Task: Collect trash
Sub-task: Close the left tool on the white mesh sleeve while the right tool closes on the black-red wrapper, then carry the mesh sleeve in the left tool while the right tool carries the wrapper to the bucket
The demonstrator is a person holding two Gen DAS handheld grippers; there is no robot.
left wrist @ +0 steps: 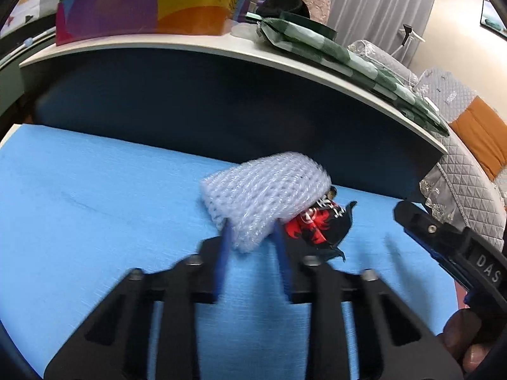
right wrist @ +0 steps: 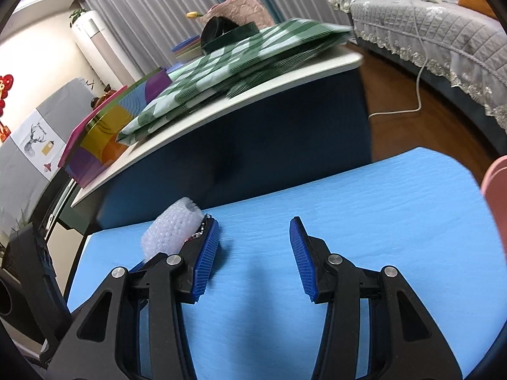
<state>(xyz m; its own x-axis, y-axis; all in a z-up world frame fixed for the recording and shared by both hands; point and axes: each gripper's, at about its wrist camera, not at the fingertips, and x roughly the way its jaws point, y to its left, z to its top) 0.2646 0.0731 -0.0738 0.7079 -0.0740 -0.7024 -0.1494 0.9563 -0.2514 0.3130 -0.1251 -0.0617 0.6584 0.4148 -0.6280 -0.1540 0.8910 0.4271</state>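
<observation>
A white foam net sleeve lies on the blue mat, partly over a crumpled red and black wrapper. My left gripper is open, its blue fingers on either side of the sleeve's near end, blurred by motion. My right gripper is open and empty over the mat; the sleeve and the wrapper's edge sit just outside its left finger. The right gripper also shows at the right of the left wrist view.
A dark-fronted shelf rises behind the mat, carrying a colourful box, a green checked bag and a black bowl. A grey quilted sofa and wooden floor lie to the right. A pink object sits at the mat's right edge.
</observation>
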